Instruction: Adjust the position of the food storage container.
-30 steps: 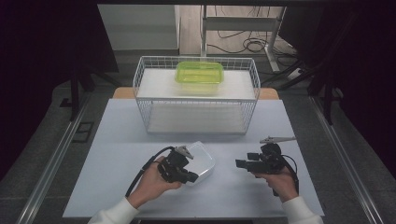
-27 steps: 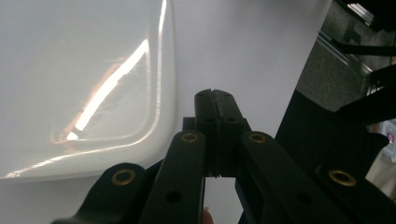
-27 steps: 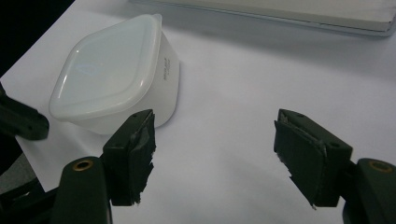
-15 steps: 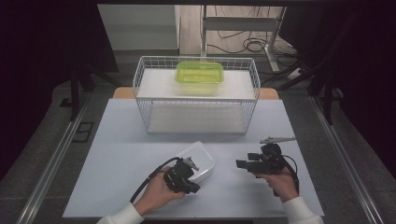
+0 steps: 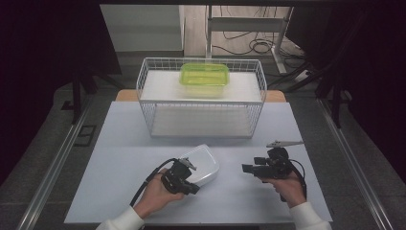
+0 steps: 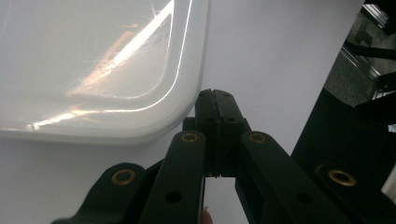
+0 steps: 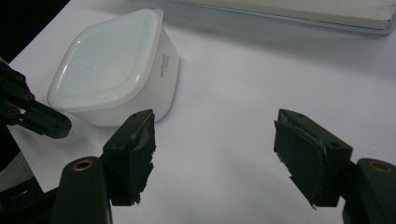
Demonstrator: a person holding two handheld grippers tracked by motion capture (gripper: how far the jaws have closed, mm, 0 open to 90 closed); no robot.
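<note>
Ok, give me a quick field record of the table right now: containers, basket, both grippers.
white container: lid on, on the table's near half
left gripper: jaws shut, nothing between them, tips beside the white container's corner
right gripper: jaws open, nothing between them, pointing toward the white container, apart from it
green container: inside the wire basket, toward the back
wire basket: at the table's far side
</note>
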